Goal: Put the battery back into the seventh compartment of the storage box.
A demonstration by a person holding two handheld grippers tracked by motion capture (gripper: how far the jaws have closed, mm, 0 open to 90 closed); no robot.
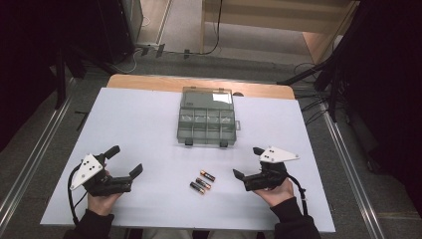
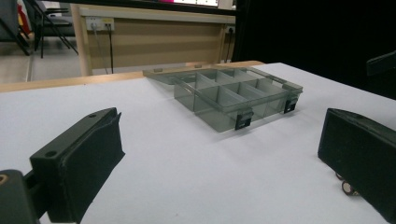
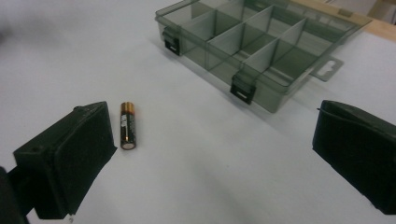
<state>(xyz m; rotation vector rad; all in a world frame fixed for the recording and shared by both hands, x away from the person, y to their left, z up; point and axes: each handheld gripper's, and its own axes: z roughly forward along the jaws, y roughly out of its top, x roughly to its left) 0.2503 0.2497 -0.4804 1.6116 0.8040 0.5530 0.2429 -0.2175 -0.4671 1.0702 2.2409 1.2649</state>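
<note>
Both tools rest on the white tabletop (image 1: 149, 124), each held in a hand, jaws spread wide and pinching nothing. Three AA batteries (image 1: 201, 181) lie between the left tool (image 1: 125, 160) and the right tool (image 1: 247, 162), nearer the right one. In the left gripper view they are mostly hidden behind a jaw. Ahead of both tools sits the open smoky compartment box (image 1: 206, 120); its lid's far edge is hard to make out.
</note>
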